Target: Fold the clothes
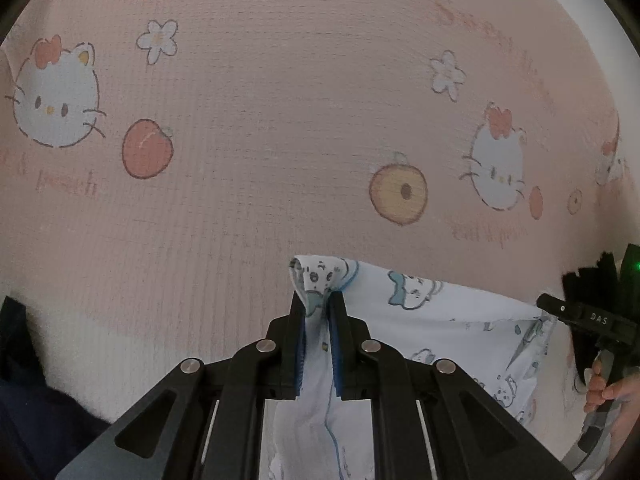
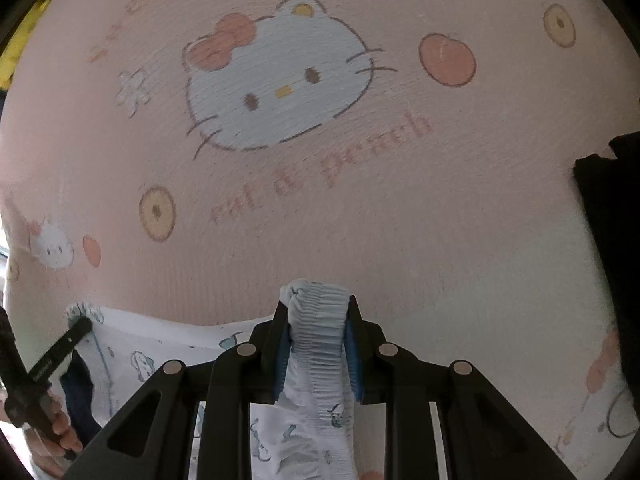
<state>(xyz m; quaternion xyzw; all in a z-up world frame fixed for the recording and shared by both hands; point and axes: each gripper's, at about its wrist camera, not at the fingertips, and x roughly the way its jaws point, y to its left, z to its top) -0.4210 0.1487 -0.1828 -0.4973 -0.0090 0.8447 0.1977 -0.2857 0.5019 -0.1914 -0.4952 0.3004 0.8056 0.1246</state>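
A small white garment (image 1: 448,320) printed with blue cartoon animals hangs stretched between both grippers over a pink bed sheet (image 1: 280,120). My left gripper (image 1: 318,300) is shut on one corner of it, a fold of cloth poking past the pads. In the right wrist view my right gripper (image 2: 318,312) is shut on the garment's gathered, ribbed elastic band (image 2: 318,332). The rest of the garment (image 2: 152,356) trails left toward the other gripper's finger (image 2: 64,344). The right gripper also shows at the left wrist view's right edge (image 1: 576,312), held by a hand (image 1: 608,396).
The pink sheet carries white cartoon cat faces (image 2: 276,84), peaches and flowers. Dark fabric lies at the left wrist view's lower left (image 1: 24,380) and at the right wrist view's right edge (image 2: 612,216).
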